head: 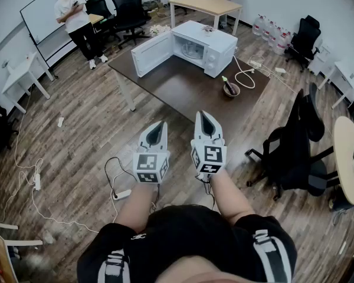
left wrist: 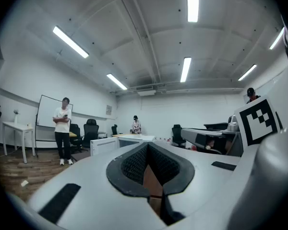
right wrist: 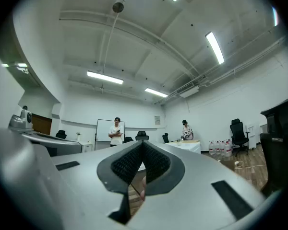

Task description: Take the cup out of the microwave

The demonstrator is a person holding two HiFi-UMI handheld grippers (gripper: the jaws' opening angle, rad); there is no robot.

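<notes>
A white microwave (head: 203, 47) stands on the dark brown table (head: 183, 90), its door (head: 151, 53) swung open to the left. Something pale shows inside the cavity (head: 193, 50), too small to tell as a cup. My left gripper (head: 157, 127) and right gripper (head: 206, 118) are held side by side over the wooden floor, well short of the table, both pointing at the microwave. Both are shut with nothing between the jaws. Over the closed tips of the left gripper (left wrist: 146, 145), the microwave (left wrist: 116, 142) shows far ahead. The right gripper (right wrist: 143, 143) also has its pads together.
A small bowl (head: 230, 89) and a white cable (head: 246, 75) lie on the table's right end. Black office chairs (head: 295, 152) stand to the right, beside a round table (head: 348, 158). A person (head: 76, 17) stands at the back left. Cables and a power strip (head: 121, 194) lie on the floor.
</notes>
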